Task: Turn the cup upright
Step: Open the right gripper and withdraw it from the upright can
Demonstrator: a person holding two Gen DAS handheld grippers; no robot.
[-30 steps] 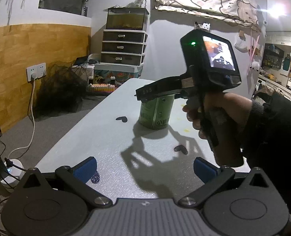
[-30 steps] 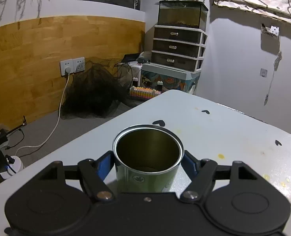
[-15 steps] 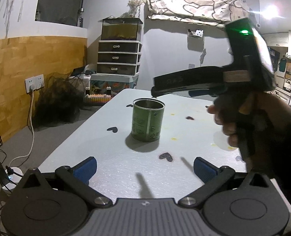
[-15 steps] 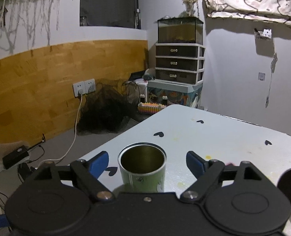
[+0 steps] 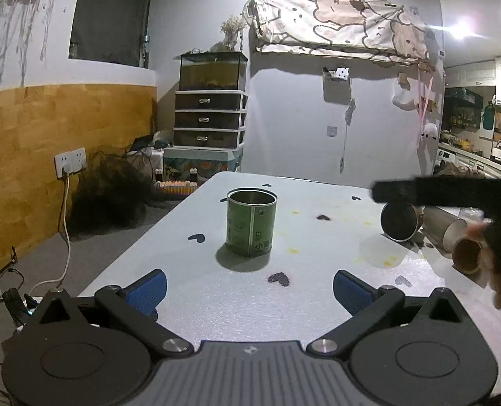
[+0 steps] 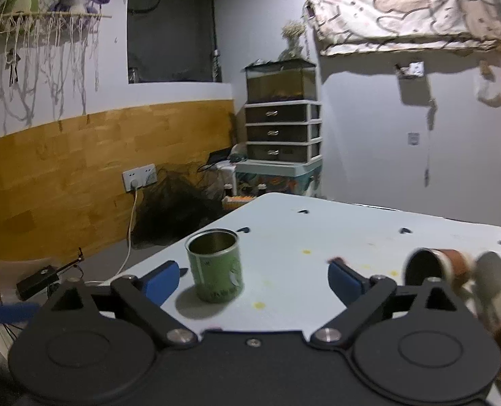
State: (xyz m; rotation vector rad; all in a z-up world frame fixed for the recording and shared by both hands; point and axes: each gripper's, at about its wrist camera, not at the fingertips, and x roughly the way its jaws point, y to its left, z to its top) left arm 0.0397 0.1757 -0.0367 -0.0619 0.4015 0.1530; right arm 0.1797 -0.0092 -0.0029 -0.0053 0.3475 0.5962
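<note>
I noted the green cup (image 6: 215,265) standing upright on the pale, grainy desk (image 6: 352,237), mouth up, its inside bare metal and its wall a printed cylinder. It sat ahead of my right tool (image 6: 254,279), nearer the left pad, touching neither. Both tools were spread wide and empty; the left tool (image 5: 248,291) faced the cup (image 5: 251,226) from well back.

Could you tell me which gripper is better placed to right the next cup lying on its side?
Probably the right gripper: it is open, and the tipped cup lies just beyond its right finger. The left gripper, also open, faces the upright green cup, with the tipped ones far off to its right.
</note>
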